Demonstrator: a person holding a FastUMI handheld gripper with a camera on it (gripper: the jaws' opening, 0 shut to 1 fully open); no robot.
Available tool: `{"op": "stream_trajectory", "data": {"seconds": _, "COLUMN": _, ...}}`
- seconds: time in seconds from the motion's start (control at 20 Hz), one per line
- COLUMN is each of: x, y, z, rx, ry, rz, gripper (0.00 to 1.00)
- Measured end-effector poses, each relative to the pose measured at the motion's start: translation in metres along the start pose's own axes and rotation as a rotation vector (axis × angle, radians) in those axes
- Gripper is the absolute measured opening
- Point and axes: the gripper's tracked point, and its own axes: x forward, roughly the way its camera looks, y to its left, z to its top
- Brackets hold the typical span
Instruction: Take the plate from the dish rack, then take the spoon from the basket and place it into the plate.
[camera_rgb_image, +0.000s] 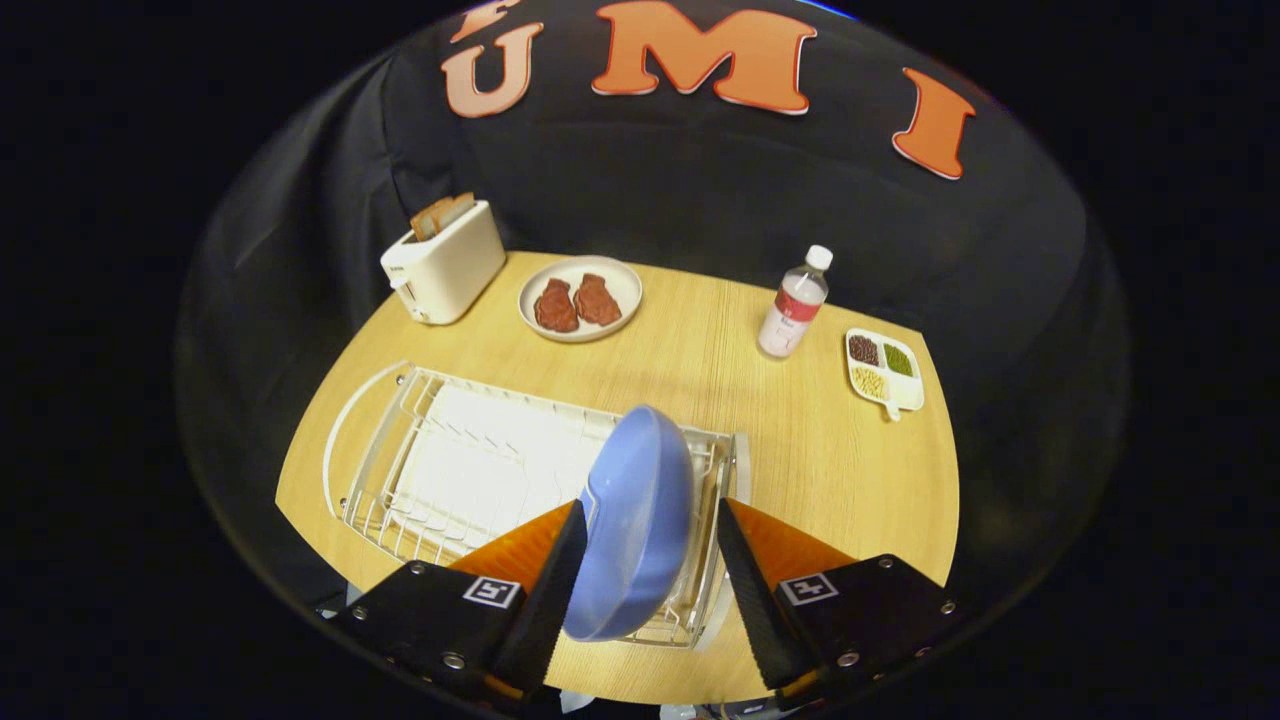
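A blue plate (640, 520) stands on edge in the right end of the white wire dish rack (420, 385), tilted a little. My gripper (650, 508) is open and straddles the plate. The left finger lies close against the plate's rim, and I cannot tell if it touches. The right finger stands apart from the plate, over the rack's right end. The lower part of the plate sits between the two fingers, its top just beyond their tips.
The rack lies on a round wooden table (780, 440). Beyond it stand a cream toaster (445, 262) with bread in it, a white plate with two pieces of meat (580, 298), a water bottle (795, 303) and a small divided dish (885, 370).
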Motion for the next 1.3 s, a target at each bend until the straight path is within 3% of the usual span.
{"op": "stream_trajectory", "data": {"seconds": 0.25, "x": 0.023, "y": 0.01, "z": -0.016, "rx": 0.015, "ry": 0.09, "rz": -0.077, "gripper": 0.55}}
{"op": "stream_trajectory", "data": {"seconds": 0.45, "x": 0.024, "y": -0.003, "z": -0.019, "rx": 0.034, "ry": 0.115, "rz": -0.195, "gripper": 0.35}}
{"op": "stream_trajectory", "data": {"seconds": 0.6, "x": 0.011, "y": -0.014, "z": -0.002, "rx": 0.103, "ry": 0.09, "rz": -0.271, "gripper": 0.28}}
{"op": "stream_trajectory", "data": {"seconds": 0.7, "x": 0.002, "y": -0.026, "z": 0.012, "rx": 0.067, "ry": 0.054, "rz": -0.344, "gripper": 0.25}}
{"op": "stream_trajectory", "data": {"seconds": 0.85, "x": -0.016, "y": -0.028, "z": 0.021, "rx": 0.03, "ry": -0.001, "rz": -0.377, "gripper": 0.25}}
{"op": "stream_trajectory", "data": {"seconds": 0.95, "x": -0.031, "y": -0.03, "z": 0.021, "rx": 0.027, "ry": -0.032, "rz": -0.374, "gripper": 0.25}}
{"op": "stream_trajectory", "data": {"seconds": 1.1, "x": -0.056, "y": -0.031, "z": 0.011, "rx": 0.072, "ry": -0.066, "rz": -0.298, "gripper": 0.25}}
{"op": "stream_trajectory", "data": {"seconds": 1.3, "x": -0.078, "y": -0.023, "z": -0.029, "rx": 0.183, "ry": -0.063, "rz": -0.1, "gripper": 0.25}}
